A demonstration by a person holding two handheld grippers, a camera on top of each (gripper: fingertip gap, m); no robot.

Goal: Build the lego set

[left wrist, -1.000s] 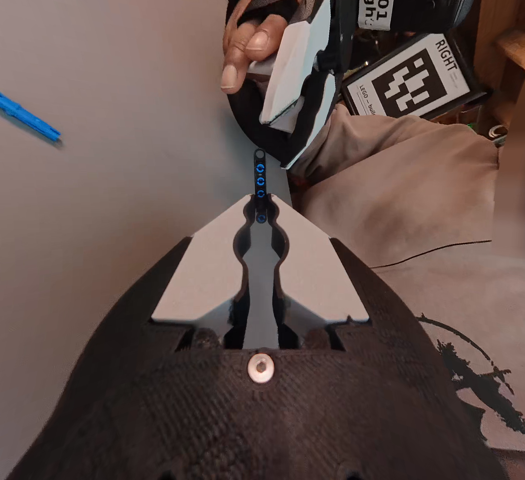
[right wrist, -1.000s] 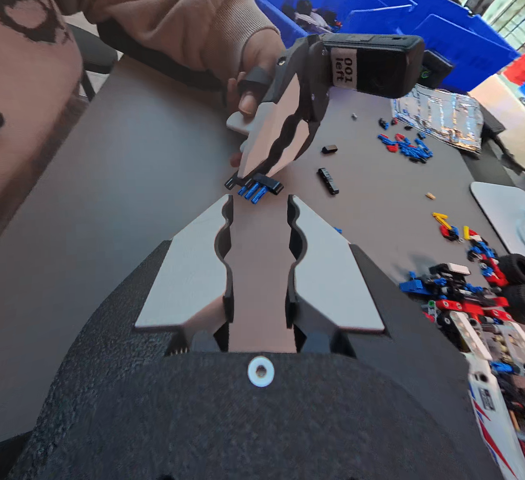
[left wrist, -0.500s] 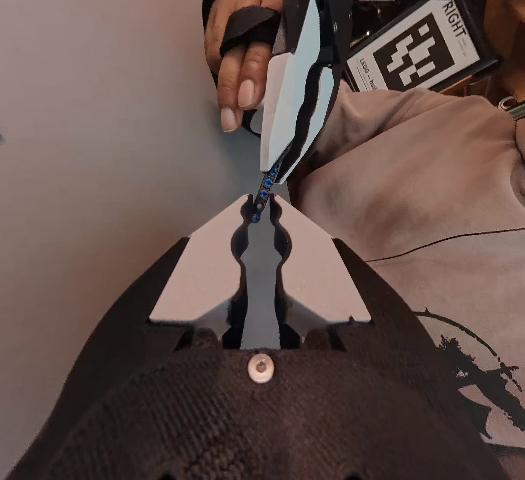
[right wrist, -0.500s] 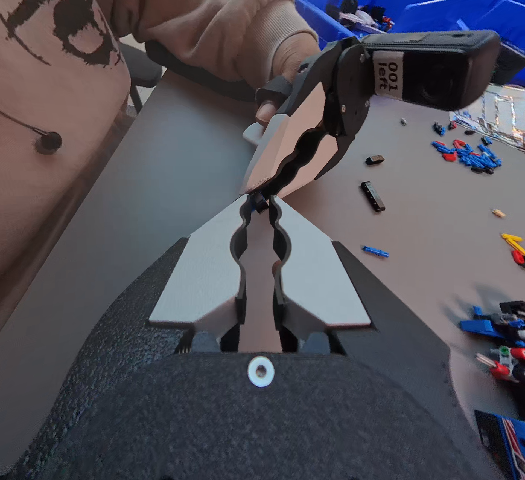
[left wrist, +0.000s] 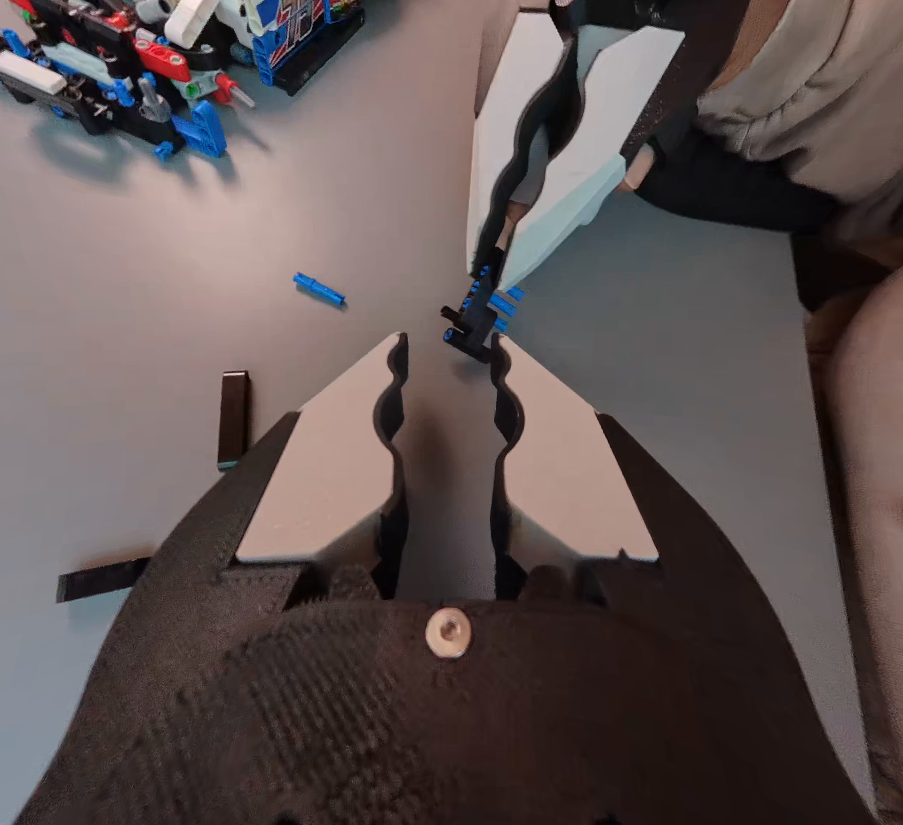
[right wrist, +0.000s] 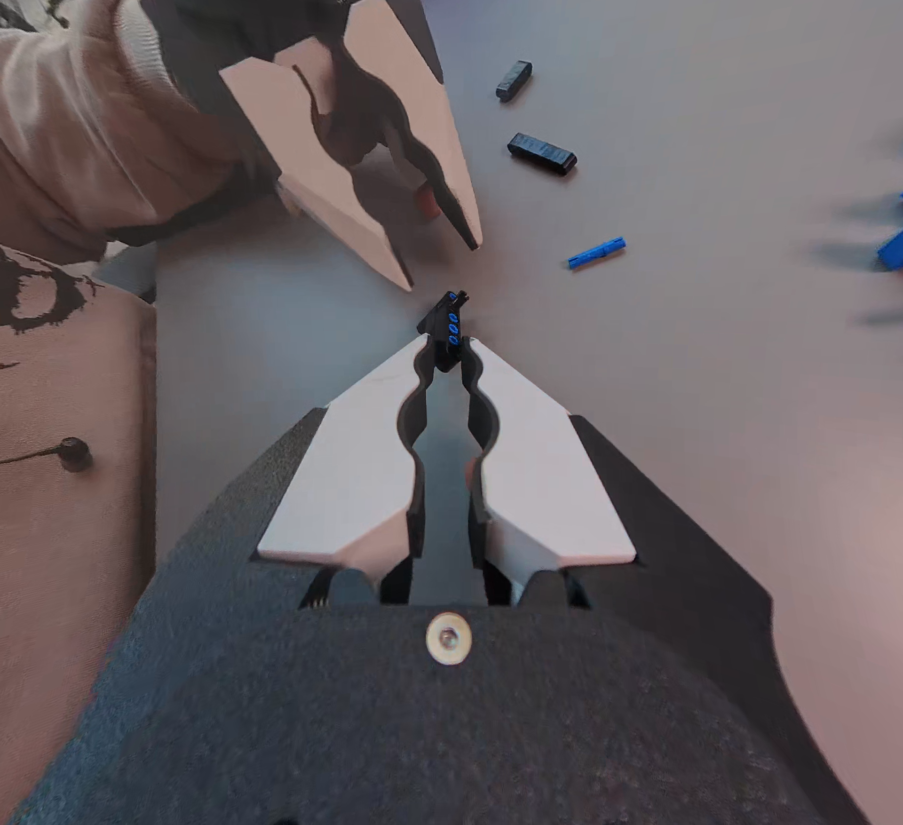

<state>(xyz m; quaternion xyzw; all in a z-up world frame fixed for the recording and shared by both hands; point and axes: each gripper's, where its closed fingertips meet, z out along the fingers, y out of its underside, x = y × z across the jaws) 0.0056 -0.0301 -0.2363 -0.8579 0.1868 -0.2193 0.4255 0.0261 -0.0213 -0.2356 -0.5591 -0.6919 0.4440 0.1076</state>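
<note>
Released since the earlier frame, the left gripper [left wrist: 448, 337] stands spread and empty beside the black beam with blue pins [right wrist: 447, 330], now clamped at the right gripper [right wrist: 445, 340] tips, long axis pointing away over bare grey table [left wrist: 146, 234].

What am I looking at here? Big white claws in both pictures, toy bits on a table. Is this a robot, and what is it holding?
No robot: a person holds a two-finger gripper in each hand, each carrying a camera that looks along its fingers. One picture comes from the left gripper, whose jaws stand open and empty. The other comes from the right gripper, pinching a small black beam with blue pins. On the grey table lie a half-built toy car, a loose blue pin and short black beams.
</note>
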